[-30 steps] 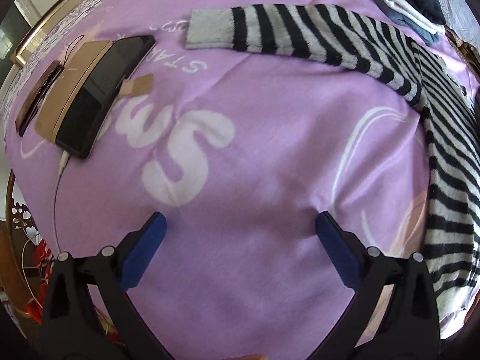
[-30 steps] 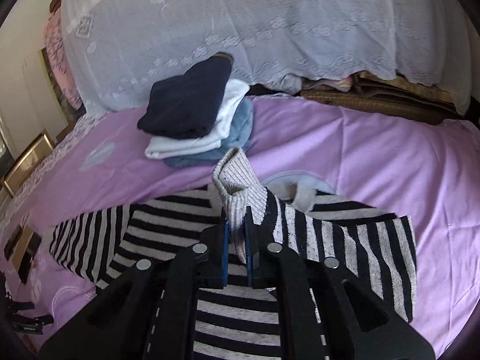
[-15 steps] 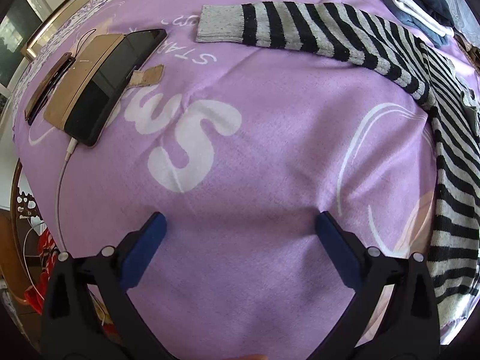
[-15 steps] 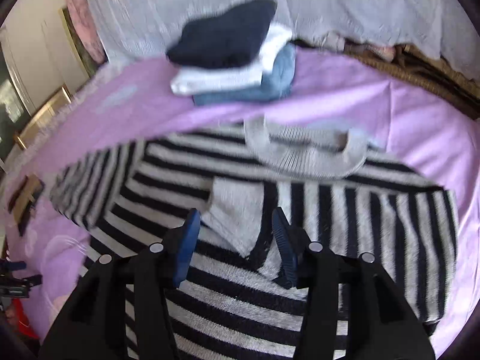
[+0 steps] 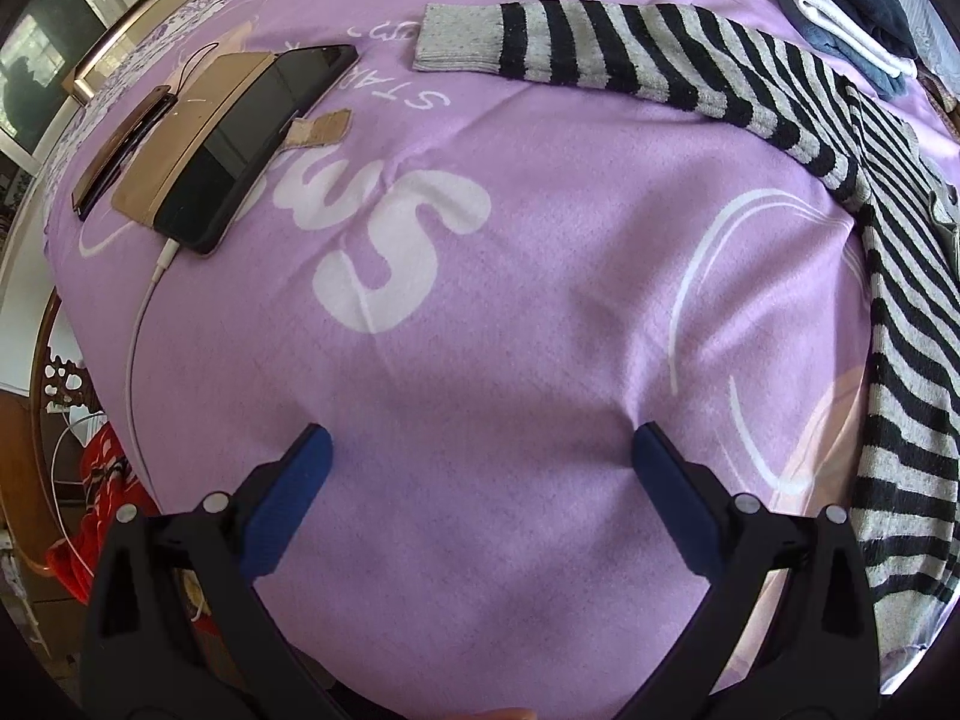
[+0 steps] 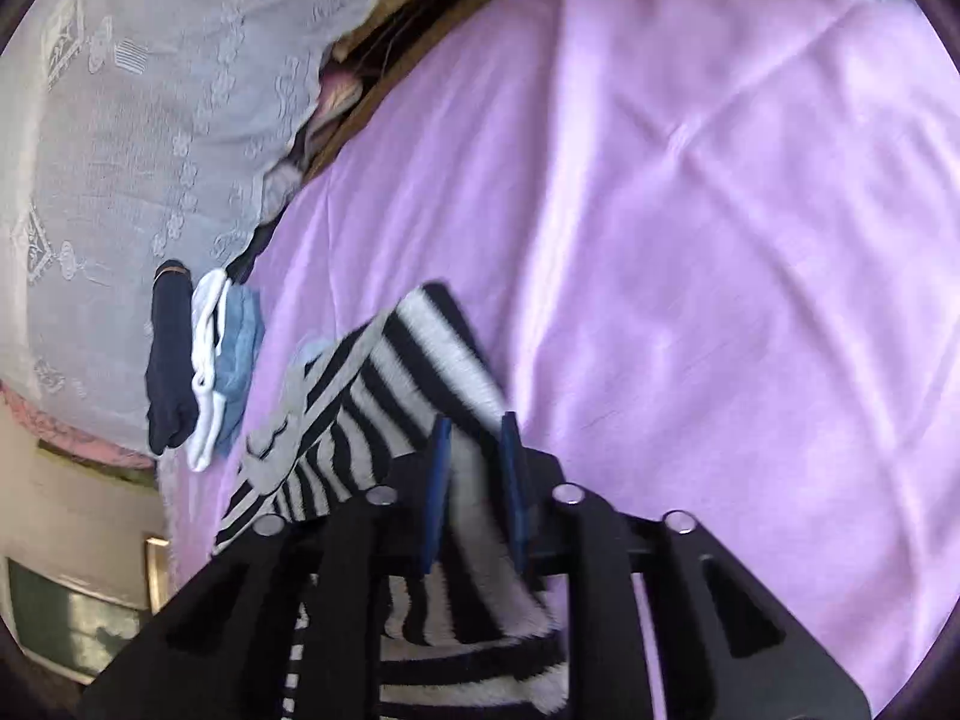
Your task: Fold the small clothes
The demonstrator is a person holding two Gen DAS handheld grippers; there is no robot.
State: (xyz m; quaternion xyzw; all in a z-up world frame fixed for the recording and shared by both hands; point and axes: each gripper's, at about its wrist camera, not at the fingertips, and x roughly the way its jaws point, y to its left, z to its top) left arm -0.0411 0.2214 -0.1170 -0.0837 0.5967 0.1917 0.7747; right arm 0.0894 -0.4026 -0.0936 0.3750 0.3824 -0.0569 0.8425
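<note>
Left tool [image 5: 477,462]: jaws spread wide, nothing between them, poised over a bare stretch of the purple bedspread [image 5: 540,312], which bears large white lettering. Upper left of the left wrist view: a dark phone [image 5: 240,144] lying on a brown case [image 5: 180,138], a white cable [image 5: 141,324] running from the phone's lower end down toward the left edge of the frame. Upper centre to right edge: the striped sweater [image 5: 888,276], black and grey, lying flat on the bedspread, one sleeve [image 5: 600,54] stretched out toward upper centre and ending in a plain grey cuff. Upper right corner: a stack of folded clothes [image 5: 840,6], dark navy on white on blue.

Right tool [image 6: 474,468]: jaws at a narrow gap and closing, with the edge of the striped sweater [image 6: 420,372] lying between and beneath the blue pads [image 6: 435,492]; whether the pads press on the fabric cannot be told, as the view is blurred. Left of centre in the right wrist view: the same stack of folded clothes [image 6: 198,366], beside the sweater's grey collar. Upper left: a white lace cover [image 6: 150,120]. Right half: open bedspread [image 6: 720,240].
</note>
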